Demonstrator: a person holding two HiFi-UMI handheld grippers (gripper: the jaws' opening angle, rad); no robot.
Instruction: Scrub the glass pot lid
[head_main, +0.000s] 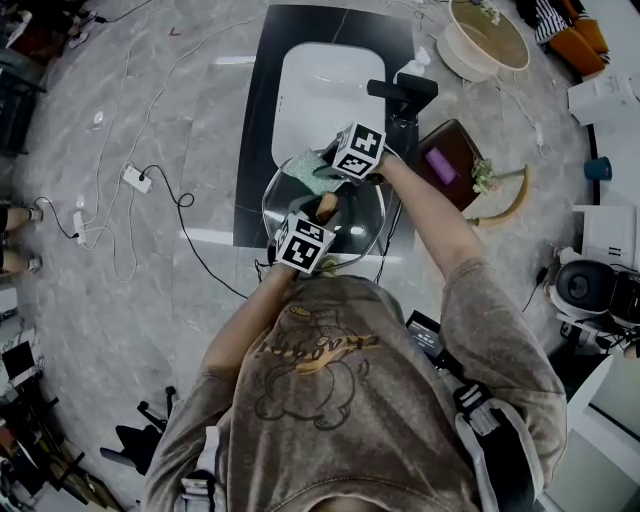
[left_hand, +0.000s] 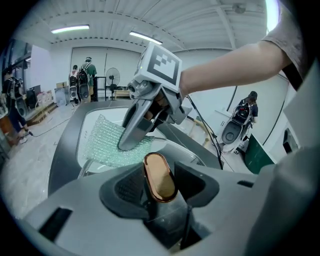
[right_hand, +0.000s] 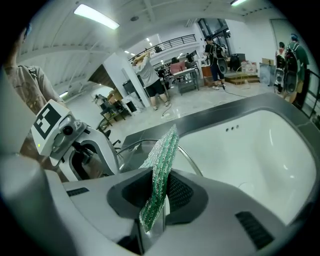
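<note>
The glass pot lid (head_main: 352, 228) is held over the near end of the sink. My left gripper (left_hand: 160, 189) is shut on its copper-coloured knob (left_hand: 160, 176), which stands up between the two pads. The lid's rim (left_hand: 186, 150) curves away beyond the knob. My right gripper (right_hand: 157, 200) is shut on a green mesh scrub pad (right_hand: 161, 172), which sticks up from the jaws. In the left gripper view the right gripper (left_hand: 134, 136) presses the scrub pad (left_hand: 106, 142) flat on the lid's far left part. From above, the pad (head_main: 311, 171) lies at the lid's far edge.
A white basin (head_main: 318, 92) is set in a dark counter (head_main: 256, 150), with a black faucet (head_main: 403, 98) and a white soap bottle (head_main: 413, 65) at its right. A brown board (head_main: 452, 160) lies further right. Cables (head_main: 140, 180) trail on the floor at left. People stand far off.
</note>
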